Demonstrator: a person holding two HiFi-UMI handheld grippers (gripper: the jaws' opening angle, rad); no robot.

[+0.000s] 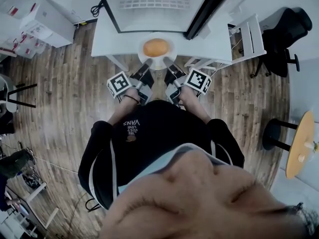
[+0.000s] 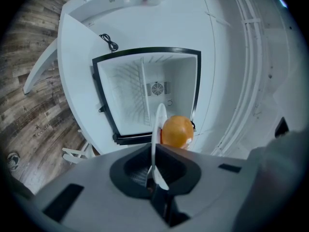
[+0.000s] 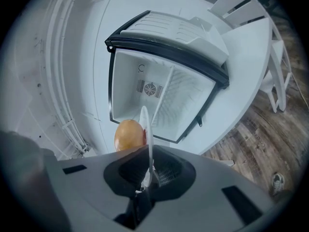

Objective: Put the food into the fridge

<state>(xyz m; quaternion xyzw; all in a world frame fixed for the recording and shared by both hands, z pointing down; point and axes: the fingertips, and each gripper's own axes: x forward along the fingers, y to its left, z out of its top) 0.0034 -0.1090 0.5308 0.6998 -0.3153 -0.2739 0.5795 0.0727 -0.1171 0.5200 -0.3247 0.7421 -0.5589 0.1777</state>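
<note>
A round orange piece of food [image 1: 156, 47] lies on a small white plate [image 1: 167, 58], held level in front of the open fridge [image 1: 130, 27]. My left gripper [image 1: 146, 66] is shut on the plate's near left rim and my right gripper [image 1: 171, 67] on its near right rim. In the left gripper view the plate [image 2: 158, 124] shows edge-on between the jaws of the left gripper [image 2: 153, 172], with the food [image 2: 176, 131] beside it and the empty white fridge interior [image 2: 130, 91] beyond. In the right gripper view the right gripper [image 3: 146, 178] clamps the plate [image 3: 146, 129], next to the food [image 3: 129, 135] and before the fridge [image 3: 164, 100].
The fridge door [image 1: 207, 11] stands swung open to the right. A white folding rack [image 1: 249, 36] and a black chair [image 1: 281, 39] are at the right, and a round wooden table [image 1: 301, 143] stands further back. White boxes [image 1: 35, 19] sit at the left on the wooden floor [image 1: 65, 93].
</note>
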